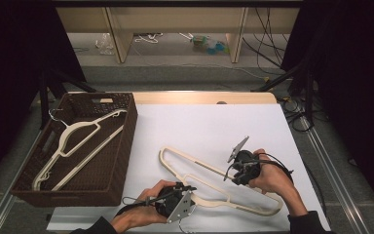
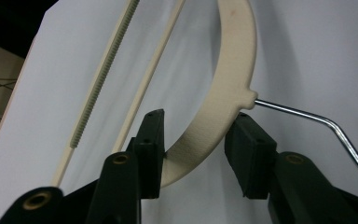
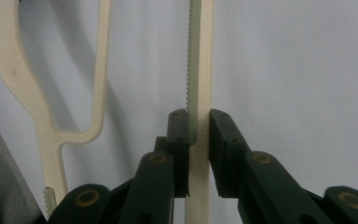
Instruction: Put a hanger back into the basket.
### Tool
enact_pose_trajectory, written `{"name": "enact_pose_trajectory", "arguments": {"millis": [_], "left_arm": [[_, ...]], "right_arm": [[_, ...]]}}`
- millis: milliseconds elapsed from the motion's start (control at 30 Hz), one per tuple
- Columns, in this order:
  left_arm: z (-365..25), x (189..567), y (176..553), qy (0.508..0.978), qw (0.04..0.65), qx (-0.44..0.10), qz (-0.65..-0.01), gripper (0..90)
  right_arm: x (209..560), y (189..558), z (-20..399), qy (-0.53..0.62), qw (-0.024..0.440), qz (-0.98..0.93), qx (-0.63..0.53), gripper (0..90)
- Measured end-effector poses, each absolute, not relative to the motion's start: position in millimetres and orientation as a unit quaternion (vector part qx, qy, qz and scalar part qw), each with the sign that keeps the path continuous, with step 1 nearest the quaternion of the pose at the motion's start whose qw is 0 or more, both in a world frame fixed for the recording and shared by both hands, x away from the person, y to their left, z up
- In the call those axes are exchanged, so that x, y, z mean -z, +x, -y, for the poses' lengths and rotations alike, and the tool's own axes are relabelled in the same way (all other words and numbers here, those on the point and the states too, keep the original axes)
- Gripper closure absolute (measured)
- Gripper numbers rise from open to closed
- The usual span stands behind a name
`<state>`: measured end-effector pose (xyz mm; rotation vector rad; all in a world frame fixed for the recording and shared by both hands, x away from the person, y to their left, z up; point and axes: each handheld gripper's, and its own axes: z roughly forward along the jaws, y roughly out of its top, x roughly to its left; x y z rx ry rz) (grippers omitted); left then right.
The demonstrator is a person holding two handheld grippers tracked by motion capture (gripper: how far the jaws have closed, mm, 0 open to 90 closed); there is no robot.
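Claws first: the right claw (image 3: 198, 123) is clamped on the ridged bar of the cream hanger (image 1: 209, 168); the left claw (image 2: 196, 140) brackets its neck, one pad apparently touching. Hanger lies right of the basket (image 1: 126, 146) (one inside already); transfer remains.

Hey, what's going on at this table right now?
A person is handling a cream hanger on the white table with two handheld grippers. The right gripper is shut on the hanger's ridged bottom bar. The left gripper straddles the curved shoulder next to the metal hook, its jaws not yet tight on it. A second hanger already lies in the brown basket at the left.
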<state>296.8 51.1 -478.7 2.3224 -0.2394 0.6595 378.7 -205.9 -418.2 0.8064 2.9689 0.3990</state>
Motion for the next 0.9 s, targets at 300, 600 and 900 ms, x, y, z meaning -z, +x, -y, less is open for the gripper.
{"name": "enact_pose_trajectory", "arguments": {"millis": [300,600,900], "left_arm": [[-48.5,473.9,288.8,0.89,0.345,-0.263,0.143,68.8],[-50.2,462.7,286.1,0.877,0.356,-0.275,0.166,74.7],[-53.0,443.7,288.5,0.867,0.369,-0.284,0.175,80.7]], "right_arm": [[425.0,380.1,208.4,0.247,0.005,-0.96,-0.129,79.6],[431.7,380.9,210.1,0.246,-0.01,-0.961,-0.127,79.7],[442.9,380.9,207.0,0.238,-0.026,-0.963,-0.121,79.2]]}}
